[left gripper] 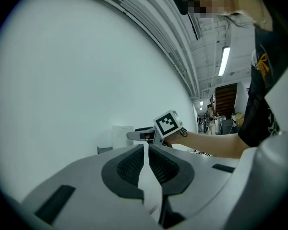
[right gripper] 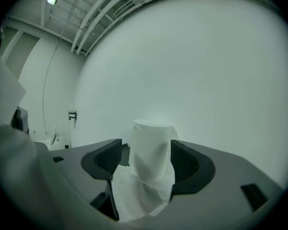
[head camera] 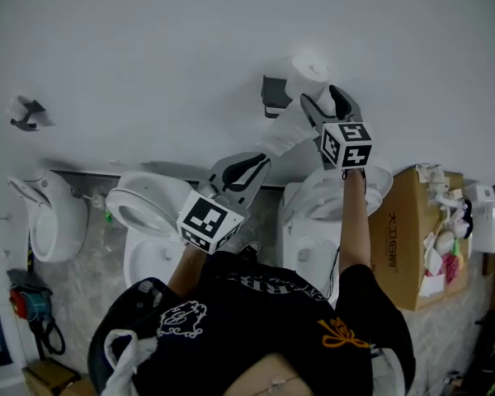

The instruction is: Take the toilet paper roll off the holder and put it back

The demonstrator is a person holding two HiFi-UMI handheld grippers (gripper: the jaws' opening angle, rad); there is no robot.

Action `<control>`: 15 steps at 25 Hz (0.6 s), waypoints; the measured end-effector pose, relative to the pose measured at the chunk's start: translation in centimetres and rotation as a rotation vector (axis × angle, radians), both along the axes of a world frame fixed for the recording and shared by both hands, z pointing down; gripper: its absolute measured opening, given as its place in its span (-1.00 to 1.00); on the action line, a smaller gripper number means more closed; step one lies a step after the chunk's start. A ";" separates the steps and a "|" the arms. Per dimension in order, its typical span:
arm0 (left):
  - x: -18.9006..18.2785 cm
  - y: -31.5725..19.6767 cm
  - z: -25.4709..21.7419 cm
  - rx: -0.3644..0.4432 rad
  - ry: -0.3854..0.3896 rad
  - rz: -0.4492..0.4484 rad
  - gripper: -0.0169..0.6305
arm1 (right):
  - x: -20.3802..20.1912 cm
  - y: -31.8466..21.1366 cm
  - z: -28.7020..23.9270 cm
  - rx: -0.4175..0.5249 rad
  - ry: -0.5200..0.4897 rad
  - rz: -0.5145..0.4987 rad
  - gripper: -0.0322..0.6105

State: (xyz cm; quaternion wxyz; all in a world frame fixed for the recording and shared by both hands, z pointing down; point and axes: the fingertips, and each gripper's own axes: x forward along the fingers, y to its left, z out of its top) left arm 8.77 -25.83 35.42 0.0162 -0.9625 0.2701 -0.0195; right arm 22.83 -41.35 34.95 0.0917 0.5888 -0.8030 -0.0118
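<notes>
A white toilet paper roll [head camera: 308, 73] stands on end on the dark wall holder [head camera: 274, 96]. My right gripper [head camera: 318, 97] reaches up to it from below. In the right gripper view the roll [right gripper: 153, 150] sits between the open jaws of that gripper [right gripper: 146, 159], with a gap at the left pad, and a loose paper tail [right gripper: 139, 195] hangs down toward the camera. The tail [head camera: 285, 134] runs down to my left gripper [head camera: 260, 159]. In the left gripper view that gripper [left gripper: 146, 164] is shut on the thin paper strip [left gripper: 148, 176].
A white wall fills the back. Below it stand two toilets [head camera: 148, 213] [head camera: 330, 200] and a urinal [head camera: 45, 213]. A second holder [head camera: 23, 112] hangs on the wall at far left. An open cardboard box [head camera: 417, 229] stands at the right.
</notes>
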 end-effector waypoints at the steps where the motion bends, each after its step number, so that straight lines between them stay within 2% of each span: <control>1: -0.1 -0.2 0.1 0.000 -0.001 -0.002 -0.82 | 0.1 -0.8 0.2 -0.010 0.004 0.001 0.09; 6: -0.7 -1.0 0.2 -0.001 -0.003 -0.022 -0.82 | 0.3 -3.5 1.9 -0.071 0.022 -0.006 0.24; 15: -2.2 -2.2 0.8 -0.018 -0.005 -0.070 -0.82 | -0.3 -5.8 3.0 -0.113 0.045 -0.017 0.26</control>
